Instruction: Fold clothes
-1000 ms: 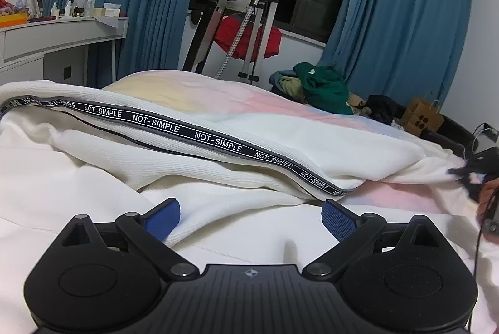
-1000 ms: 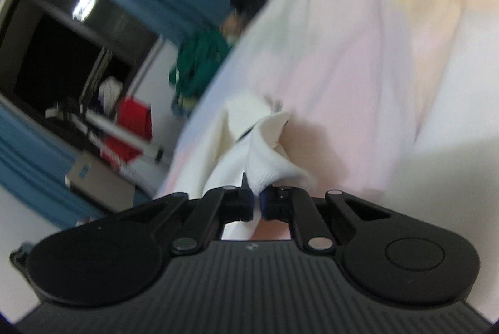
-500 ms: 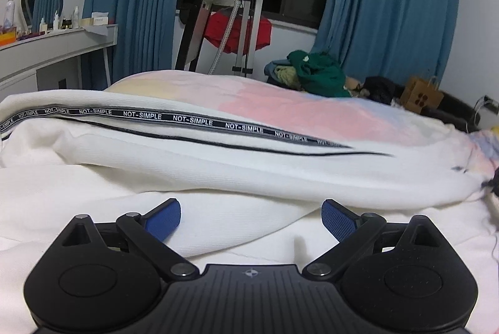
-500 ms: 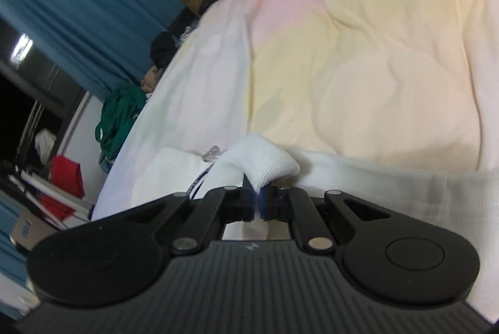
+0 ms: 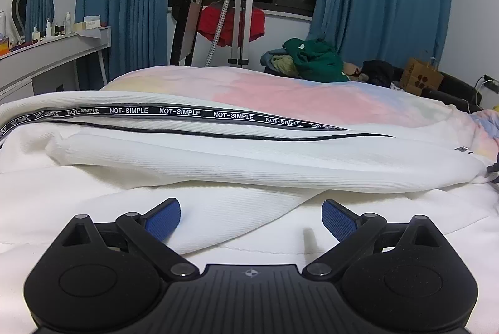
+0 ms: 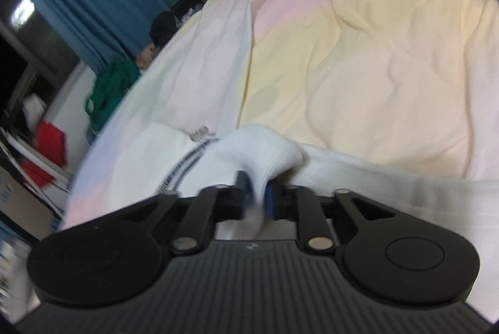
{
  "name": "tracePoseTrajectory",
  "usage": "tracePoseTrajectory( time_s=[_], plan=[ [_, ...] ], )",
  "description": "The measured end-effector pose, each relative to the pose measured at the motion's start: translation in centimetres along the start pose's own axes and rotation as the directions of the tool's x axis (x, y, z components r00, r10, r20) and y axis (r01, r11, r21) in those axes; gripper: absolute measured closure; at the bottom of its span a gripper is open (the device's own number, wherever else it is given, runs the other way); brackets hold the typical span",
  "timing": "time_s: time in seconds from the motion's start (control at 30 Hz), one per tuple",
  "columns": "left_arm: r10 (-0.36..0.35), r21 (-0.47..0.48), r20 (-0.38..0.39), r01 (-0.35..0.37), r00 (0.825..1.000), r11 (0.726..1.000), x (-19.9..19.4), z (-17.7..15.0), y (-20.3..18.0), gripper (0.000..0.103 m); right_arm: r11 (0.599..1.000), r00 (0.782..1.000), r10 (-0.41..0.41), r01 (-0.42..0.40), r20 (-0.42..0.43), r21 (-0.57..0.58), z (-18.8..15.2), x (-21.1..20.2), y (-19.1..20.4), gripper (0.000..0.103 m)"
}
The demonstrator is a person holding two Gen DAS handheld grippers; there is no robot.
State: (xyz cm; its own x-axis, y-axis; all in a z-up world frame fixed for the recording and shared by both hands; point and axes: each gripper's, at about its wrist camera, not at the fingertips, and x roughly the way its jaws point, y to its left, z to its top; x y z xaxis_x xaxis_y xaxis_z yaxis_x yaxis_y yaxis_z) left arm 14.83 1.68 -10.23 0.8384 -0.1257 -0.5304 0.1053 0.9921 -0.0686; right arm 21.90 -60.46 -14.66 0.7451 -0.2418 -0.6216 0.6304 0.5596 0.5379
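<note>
A white ribbed garment with a black "NOT-SIMPLE" tape stripe lies folded lengthwise across the bed. My left gripper is open and empty, low over the garment's near fold. In the right wrist view my right gripper still has a bunched white cuff end of the garment between its fingers, but the jaws now stand slightly apart. The view is blurred.
The bed carries a pastel pink, yellow and blue duvet. Beyond it stand a clothes rack with red cloth, a pile of green clothes, a paper bag, blue curtains and a white dresser at left.
My right gripper pulled the cuff end rightward, stretching the garment flat along the bed. Its jaws have opened a little around the cloth. My left gripper stayed open and low.
</note>
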Motion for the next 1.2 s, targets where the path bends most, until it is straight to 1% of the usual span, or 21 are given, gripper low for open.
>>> tracePoseTrajectory(
  time_s=[0.03,0.07,0.1,0.13,0.17,0.27,0.33,0.43,0.5,0.63,0.7,0.73,0.83,0.87,0.93,1.0,1.03,1.1,1.13,1.17,1.2],
  plan=[
    [-0.002,0.001,0.001,0.002,1.000,1.000,0.0,0.0,0.0,0.005,0.999,1.000,-0.010,0.010,-0.001,-0.034,-0.3,-0.5,0.4,0.067],
    [-0.007,-0.007,0.003,0.007,1.000,1.000,-0.2,0.1,0.1,0.005,0.998,1.000,-0.021,0.021,0.000,-0.066,-0.5,-1.2,0.9,0.054],
    [-0.013,-0.017,0.004,0.013,1.000,1.000,-0.4,0.1,0.3,0.005,0.994,0.999,-0.040,0.041,0.005,-0.097,-0.8,-1.9,1.4,0.046],
    [-0.018,-0.026,0.005,0.018,1.000,0.999,-0.6,0.2,0.4,0.005,0.990,0.998,-0.060,0.062,0.014,-0.124,-1.1,-2.7,2.0,0.032],
    [-0.024,-0.035,0.007,0.024,1.000,0.999,-0.8,0.2,0.5,0.005,0.987,0.997,-0.070,0.073,0.024,-0.141,-1.3,-3.6,2.6,0.028],
    [-0.040,-0.063,0.011,0.041,0.999,0.997,-1.4,0.4,0.9,0.005,0.984,0.998,-0.047,0.053,0.041,-0.168,-2.2,-6.9,4.4,0.029],
    [-0.050,-0.088,0.024,0.052,0.998,0.995,-2.2,0.5,1.4,0.005,0.983,0.999,-0.009,0.016,0.036,-0.183,-3.3,-9.7,5.5,0.029],
    [-0.062,-0.151,0.042,0.067,0.997,0.986,-3.3,1.0,2.2,0.005,0.977,0.999,0.045,-0.040,0.016,-0.208,-5.5,-13.8,6.6,0.029],
    [-0.087,-0.222,0.052,0.096,0.995,0.970,-4.0,1.5,3.0,0.005,0.971,0.996,0.087,-0.088,-0.015,-0.223,-7.5,-16.2,6.7,0.029],
    [-0.165,-0.352,0.050,0.172,0.985,0.920,-3.9,3.3,4.4,0.005,0.961,0.986,0.144,-0.160,-0.085,-0.224,-10.4,-18.6,6.3,0.029],
    [-0.182,-0.416,0.034,0.180,0.983,0.892,-2.7,4.8,5.1,0.005,0.958,0.983,0.153,-0.173,-0.102,-0.227,-10.8,-18.5,6.3,0.029],
    [-0.190,-0.452,0.026,0.181,0.981,0.873,-2.0,5.6,5.6,0.005,0.956,0.983,0.155,-0.175,-0.100,-0.236,-10.8,-18.3,6.5,0.029],
    [-0.214,-0.580,0.012,0.181,0.977,0.794,1.4,8.0,7.2,0.005,0.956,0.987,0.137,-0.152,-0.079,-0.251,-10.7,-17.4,6.8,0.029],
    [-0.217,-0.613,-0.002,0.170,0.976,0.771,2.7,8.6,7.8,0.005,0.958,0.988,0.132,-0.148,-0.079,-0.247,-10.7,-16.9,6.7,0.029],
    [-0.217,-0.681,-0.067,0.114,0.974,0.723,5.4,9.2,8.7,0.005,0.962,0.988,0.115,-0.136,-0.098,-0.237,-10.8,-15.9,6.5,0.029],
    [-0.222,-0.740,-0.132,0.052,0.966,0.671,8.1,9.8,9.7,0.013,0.966,0.984,0.121,-0.146,-0.129,-0.211,-10.9,-15.0,6.1,0.029],
    [-0.226,-0.766,-0.165,0.020,0.960,0.643,9.4,10.0,10.2,0.014,0.969,0.983,0.123,-0.149,-0.135,-0.199,-11.1,-14.8,6.0,0.029],
    [-0.205,-0.791,-0.226,-0.056,0.952,0.609,11.2,9.9,10.7,0.014,0.973,0.982,0.124,-0.149,-0.144,-0.179,-11.1,-14.2,5.8,0.029],
    [-0.186,-0.784,-0.230,-0.069,0.955,0.617,11.6,10.4,10.6,0.015,0.975,0.981,0.127,-0.151,-0.150,-0.166,-11.1,-13.9,5.7,0.029],
    [-0.166,-0.775,-0.233,-0.080,0.958,0.627,11.9,10.9,10.6,0.021,0.976,0.979,0.130,-0.154,-0.156,-0.152,-11.0,-13.5,5.7,0.029],
    [-0.145,-0.766,-0.235,-0.091,0.961,0.636,12.1,11.4,10.5,0.030,0.978,0.978,0.131,-0.154,-0.161,-0.139,-11.0,-13.2,5.6,0.029]
  ],
)
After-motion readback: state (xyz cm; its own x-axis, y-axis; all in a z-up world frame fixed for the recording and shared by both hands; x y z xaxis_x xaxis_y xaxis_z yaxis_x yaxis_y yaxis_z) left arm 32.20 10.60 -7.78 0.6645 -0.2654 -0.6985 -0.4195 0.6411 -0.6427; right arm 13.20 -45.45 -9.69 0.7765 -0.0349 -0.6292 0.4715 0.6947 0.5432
